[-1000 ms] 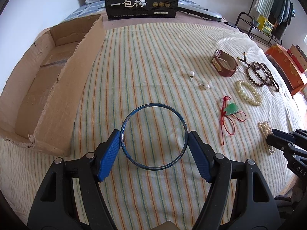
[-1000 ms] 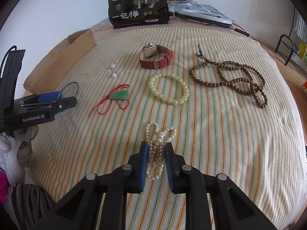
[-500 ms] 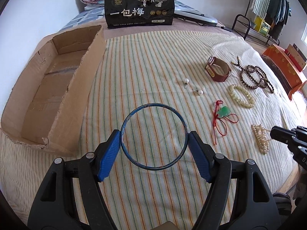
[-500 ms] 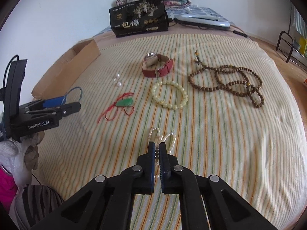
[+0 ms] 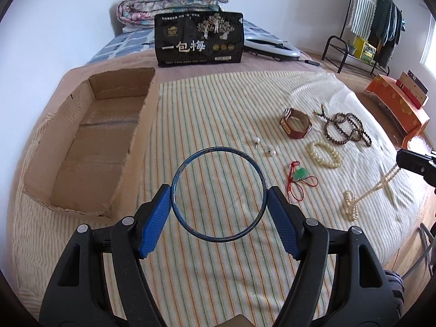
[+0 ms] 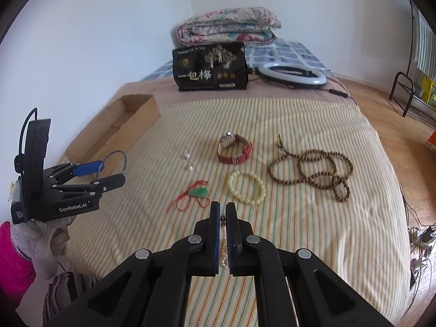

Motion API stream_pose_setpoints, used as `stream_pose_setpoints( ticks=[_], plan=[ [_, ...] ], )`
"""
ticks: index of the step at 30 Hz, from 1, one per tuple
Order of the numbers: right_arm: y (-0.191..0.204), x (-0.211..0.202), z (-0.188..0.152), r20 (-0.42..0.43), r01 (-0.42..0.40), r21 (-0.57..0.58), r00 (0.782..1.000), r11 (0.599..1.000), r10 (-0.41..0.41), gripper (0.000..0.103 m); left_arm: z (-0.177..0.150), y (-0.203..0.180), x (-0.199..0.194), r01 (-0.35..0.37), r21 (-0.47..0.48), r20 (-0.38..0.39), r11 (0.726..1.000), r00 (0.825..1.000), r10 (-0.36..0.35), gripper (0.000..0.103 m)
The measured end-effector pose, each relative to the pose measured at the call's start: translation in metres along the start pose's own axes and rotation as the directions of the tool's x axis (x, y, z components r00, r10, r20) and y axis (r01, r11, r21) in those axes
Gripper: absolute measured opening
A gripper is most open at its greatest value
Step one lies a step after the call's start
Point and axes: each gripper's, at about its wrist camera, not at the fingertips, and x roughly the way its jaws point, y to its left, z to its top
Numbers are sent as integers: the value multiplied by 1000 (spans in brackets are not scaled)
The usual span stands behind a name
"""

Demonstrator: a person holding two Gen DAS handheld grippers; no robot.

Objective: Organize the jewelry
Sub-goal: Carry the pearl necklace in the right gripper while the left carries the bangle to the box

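The left gripper (image 5: 218,194) grasps a blue bangle (image 5: 218,194) across its width; each blue pad presses one side of the ring, and the bangle is held above the striped blanket (image 5: 207,109) on the bed. An open cardboard box (image 5: 90,141) lies on the blanket to the left of the bangle.

The right gripper (image 6: 223,212) has its jaws clenched on a pearl necklace (image 5: 381,185). In the left wrist view the strand rises taut from a small heap on the blanket up to the gripper tip, so part of it is lifted and part rests on the bed.

The remaining jewelry lies on the blanket:
- two pearl earrings (image 5: 263,147);
- a jade pendant on a red cord (image 5: 299,175);
- a cream bead bracelet (image 5: 325,157);
- a watch with a red strap (image 5: 295,126);
- a brown bead necklace (image 5: 347,129).

A black printed bag (image 5: 199,39) stands at the far edge of the blanket, in front of a folded quilt (image 5: 171,5).
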Motion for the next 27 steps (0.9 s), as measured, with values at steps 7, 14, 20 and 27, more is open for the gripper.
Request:
stream_pose_setpoints(
  ticks=[7, 14, 20, 27],
  plan=[
    [19, -28, 26, 62, -4, -39, 998, 999, 6, 1, 10, 19, -30, -7, -10, 56, 1000, 998, 8, 73],
    [45, -47, 58, 116, -22, -90, 993, 996, 33, 1, 19, 47, -51, -27, -41, 91, 999, 995, 31, 73],
    [76, -47, 87, 144, -50, -143, 987, 988, 70, 1, 25, 78, -61, -58, -78, 107, 995, 992, 66, 73],
    [113, -34, 120, 158, -69, -210, 982, 975, 104, 1, 31, 116, -66, -98, -114, 116, 989, 987, 111, 73]
  ],
)
